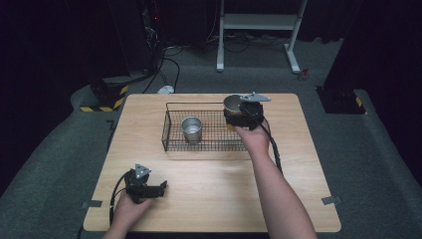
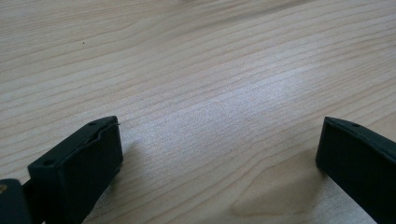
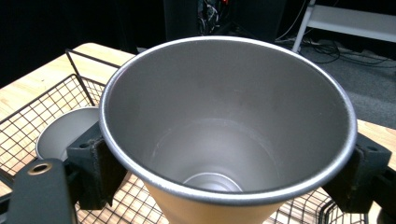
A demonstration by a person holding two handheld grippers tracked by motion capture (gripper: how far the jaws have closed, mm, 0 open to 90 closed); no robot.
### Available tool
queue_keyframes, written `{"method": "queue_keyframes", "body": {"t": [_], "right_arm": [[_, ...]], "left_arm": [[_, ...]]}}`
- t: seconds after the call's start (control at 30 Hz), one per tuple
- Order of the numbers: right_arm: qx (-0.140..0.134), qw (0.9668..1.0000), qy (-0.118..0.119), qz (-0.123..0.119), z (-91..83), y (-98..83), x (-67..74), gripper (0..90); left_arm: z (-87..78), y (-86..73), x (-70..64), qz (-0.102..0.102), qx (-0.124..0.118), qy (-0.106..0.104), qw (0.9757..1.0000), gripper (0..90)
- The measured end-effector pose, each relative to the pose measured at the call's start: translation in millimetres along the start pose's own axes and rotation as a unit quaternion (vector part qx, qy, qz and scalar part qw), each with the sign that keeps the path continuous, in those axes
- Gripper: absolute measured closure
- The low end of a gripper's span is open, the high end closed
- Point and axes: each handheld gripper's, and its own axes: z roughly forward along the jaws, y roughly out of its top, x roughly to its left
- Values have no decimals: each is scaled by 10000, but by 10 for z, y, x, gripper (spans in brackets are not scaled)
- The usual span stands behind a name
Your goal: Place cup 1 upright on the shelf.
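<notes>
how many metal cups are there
2. One metal cup stands upright inside the wire basket, toward its left side. The second cup is clamped between the right gripper's jaws, held at the basket's right end. None seems hidden.

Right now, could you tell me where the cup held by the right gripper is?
In the high view the held cup is in the right gripper above the wire basket's far right corner, right of the steel cup standing inside it.
</notes>
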Motion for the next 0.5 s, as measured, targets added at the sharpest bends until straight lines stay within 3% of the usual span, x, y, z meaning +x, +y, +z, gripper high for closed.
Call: {"method": "queue_keyframes", "body": {"t": [0.5], "right_arm": [[469,9989,-32,12,219,-110,-13,137]], "left_arm": [[0,-1,-2,-12,-4,-2,10000,6]]}}
